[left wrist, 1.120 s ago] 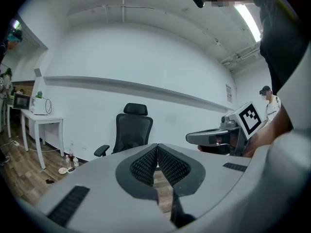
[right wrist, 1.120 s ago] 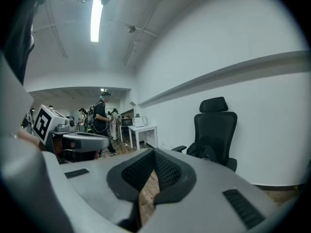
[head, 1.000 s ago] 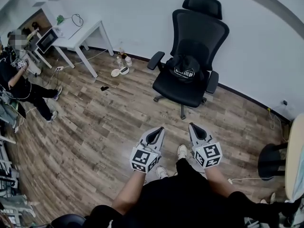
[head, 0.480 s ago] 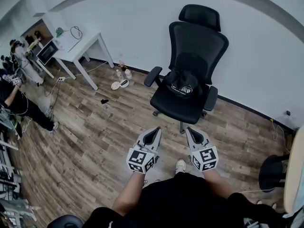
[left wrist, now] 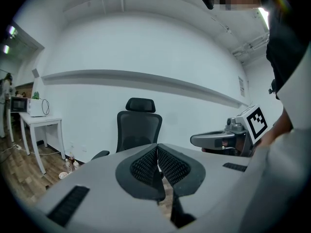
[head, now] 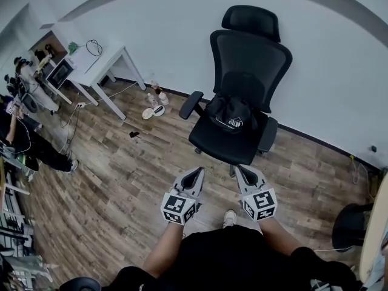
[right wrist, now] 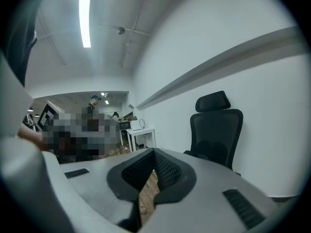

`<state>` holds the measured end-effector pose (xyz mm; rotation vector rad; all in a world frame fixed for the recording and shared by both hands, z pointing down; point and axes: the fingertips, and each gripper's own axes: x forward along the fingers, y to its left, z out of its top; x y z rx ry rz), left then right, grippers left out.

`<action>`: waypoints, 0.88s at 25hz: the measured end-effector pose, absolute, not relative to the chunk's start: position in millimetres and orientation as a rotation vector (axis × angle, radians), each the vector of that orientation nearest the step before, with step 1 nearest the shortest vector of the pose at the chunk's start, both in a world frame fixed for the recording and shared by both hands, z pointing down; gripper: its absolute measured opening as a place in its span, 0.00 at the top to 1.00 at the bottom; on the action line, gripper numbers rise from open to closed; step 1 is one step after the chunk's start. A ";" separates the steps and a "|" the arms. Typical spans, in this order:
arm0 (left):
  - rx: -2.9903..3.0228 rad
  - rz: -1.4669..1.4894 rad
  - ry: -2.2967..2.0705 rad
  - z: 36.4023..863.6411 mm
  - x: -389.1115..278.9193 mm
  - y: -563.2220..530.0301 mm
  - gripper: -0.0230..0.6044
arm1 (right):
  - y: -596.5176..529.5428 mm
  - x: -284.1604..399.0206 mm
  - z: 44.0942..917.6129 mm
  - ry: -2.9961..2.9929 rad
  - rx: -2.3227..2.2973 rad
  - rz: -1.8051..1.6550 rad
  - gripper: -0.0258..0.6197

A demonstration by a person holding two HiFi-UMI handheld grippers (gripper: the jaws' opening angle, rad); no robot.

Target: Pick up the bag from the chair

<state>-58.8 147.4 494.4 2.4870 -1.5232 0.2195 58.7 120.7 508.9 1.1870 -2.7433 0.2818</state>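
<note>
While on chair (head: 225,143) seat, bag (head: 231,115) apparently beyond left claw (head: 197,170), right claw (head: 239,169)

White print on the bag (head: 230,111) — too small to read.

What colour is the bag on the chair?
Black, with small white print. The bag shows best in the head view.

We saw a bare white wall (head: 163,35) meeting a wood-plank floor (head: 121,174) (brown and grey boards), a white table (head: 103,62) against the wall, and a ceiling strip light (right wrist: 84,21).
</note>
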 end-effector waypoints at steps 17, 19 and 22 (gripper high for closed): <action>2.491 0.222 -1.472 510.6 -64.4 63.2 0.93 | 34.2 44.7 521.4 -2.709 1.218 0.312 0.93; 2.507 0.212 -1.444 509.8 -70.2 44.3 0.93 | 16.9 37.0 521.1 -2.703 1.236 0.312 0.93; 2.537 0.183 -1.392 504.6 -77.3 13.5 0.93 | -9.0 24.8 518.2 -2.692 1.265 0.313 0.93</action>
